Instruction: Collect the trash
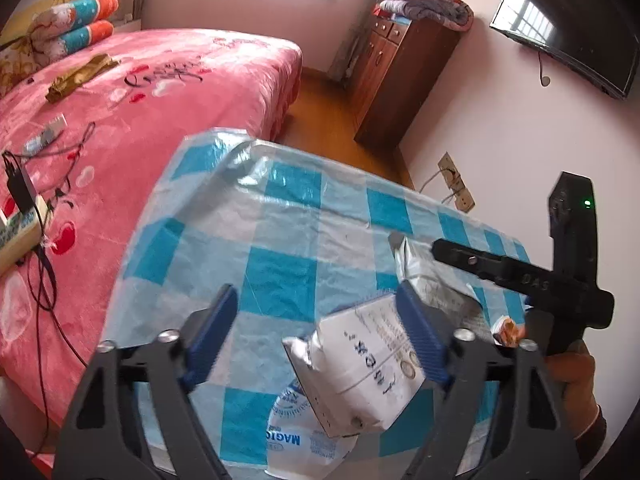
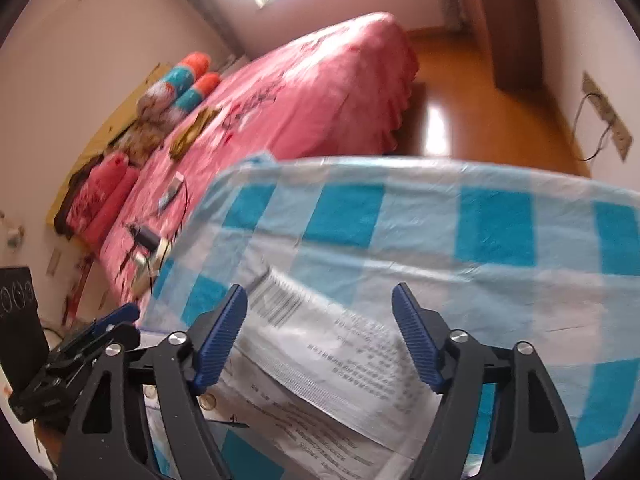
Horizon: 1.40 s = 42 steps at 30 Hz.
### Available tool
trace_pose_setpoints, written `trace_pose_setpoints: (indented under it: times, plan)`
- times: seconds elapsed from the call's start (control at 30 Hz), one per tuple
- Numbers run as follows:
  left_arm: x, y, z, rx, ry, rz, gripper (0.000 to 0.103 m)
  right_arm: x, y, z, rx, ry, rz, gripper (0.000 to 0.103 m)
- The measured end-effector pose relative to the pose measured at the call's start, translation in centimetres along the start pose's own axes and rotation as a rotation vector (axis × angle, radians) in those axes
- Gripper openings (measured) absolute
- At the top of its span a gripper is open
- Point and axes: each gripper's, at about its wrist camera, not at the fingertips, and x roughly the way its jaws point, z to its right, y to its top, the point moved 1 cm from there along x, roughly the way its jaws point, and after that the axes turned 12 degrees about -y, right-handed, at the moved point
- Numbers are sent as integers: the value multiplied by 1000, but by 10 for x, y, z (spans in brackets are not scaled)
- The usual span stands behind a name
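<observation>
A white foil packet [image 1: 360, 364] with black printed text lies on the blue-and-white checked plastic cover [image 1: 280, 240], between the blue pads of my left gripper [image 1: 320, 320], which is open and touches nothing. A second, larger silver packet [image 1: 436, 280] lies behind it to the right. My right gripper [image 2: 320, 320] is open above a white printed packet [image 2: 320, 344] on the same checked cover [image 2: 480, 232]; its jaws stand wide apart on either side of it. The right gripper's black body [image 1: 520, 276] shows at the right of the left wrist view.
A bed with a pink blanket [image 1: 140, 100] stands to the left, with cables and a power strip [image 1: 20, 220] on it. A brown cabinet [image 1: 400, 76] and a wall TV [image 1: 568, 28] are at the back right. A round printed lid [image 1: 296, 432] lies under the white packet.
</observation>
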Motion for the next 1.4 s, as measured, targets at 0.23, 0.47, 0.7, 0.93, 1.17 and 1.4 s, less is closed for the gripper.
trace_pose_setpoints:
  times: [0.23,0.47,0.7,0.93,1.17,1.4]
  plan:
    - [4,-28,4,-2,-61,-61,63,-4,-24,-8,-49,64,-34,70]
    - [-12,-71,23,36,-88,-109,63,-26,-65,-15,-93,87,-41,70]
    - [-35,-117,44,72,-101,-137,63,-57,-119,-19,-114,87,-26,70]
    - [-57,-166,65,118,-116,-145,63,-89,-172,-15,-102,67,6,70]
    - [-73,-193,76,182,-112,-141,63,-116,-216,-12,-88,55,37,71]
    - [-96,-205,82,242,-89,-103,70,-138,-234,10,13,77,58,83]
